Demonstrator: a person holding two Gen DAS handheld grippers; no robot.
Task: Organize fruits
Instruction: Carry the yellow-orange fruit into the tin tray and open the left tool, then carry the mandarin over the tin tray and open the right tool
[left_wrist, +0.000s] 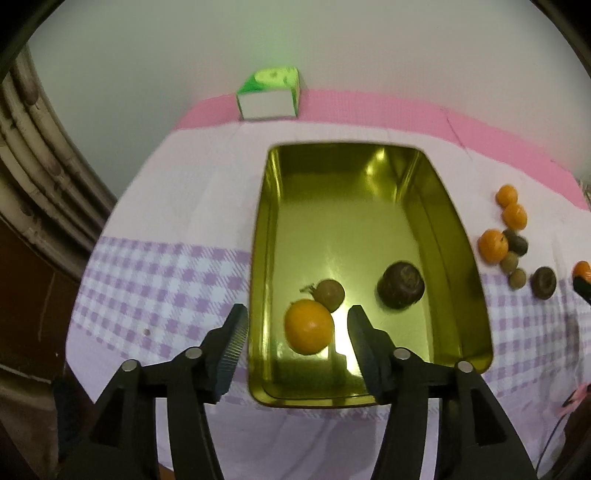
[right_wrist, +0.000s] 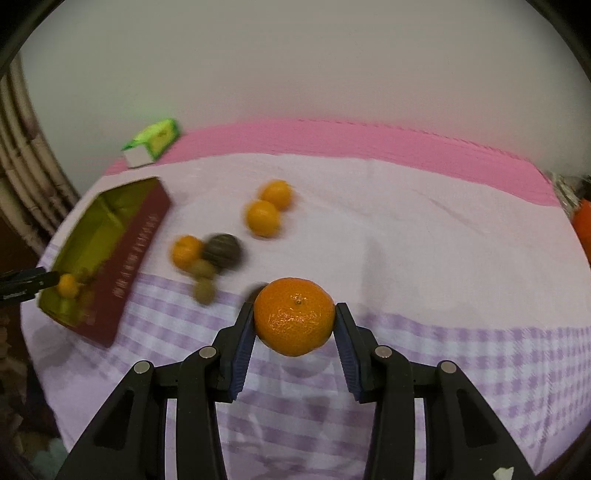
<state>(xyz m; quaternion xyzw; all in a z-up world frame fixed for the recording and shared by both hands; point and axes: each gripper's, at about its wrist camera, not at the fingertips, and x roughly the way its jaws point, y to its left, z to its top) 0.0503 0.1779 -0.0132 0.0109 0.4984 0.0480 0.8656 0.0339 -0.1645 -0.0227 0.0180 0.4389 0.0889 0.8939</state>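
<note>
1. Right gripper (right_wrist: 294, 321) is clamped on a tangerine (right_wrist: 294, 316), held above the checked tablecloth (right_wrist: 443, 369).
2. Left gripper (left_wrist: 297, 330) stands apart over the gold tin (left_wrist: 458, 236); an orange fruit (left_wrist: 308, 326) lies inside near its front edge.
3. More fruit (right_wrist: 221, 251) lies loose on the cloth beside the tin.

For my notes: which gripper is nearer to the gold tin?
Left. The left gripper hangs open right over the gold tin, above a mandarin inside. The right gripper, holding another mandarin, is off to its side.
</note>
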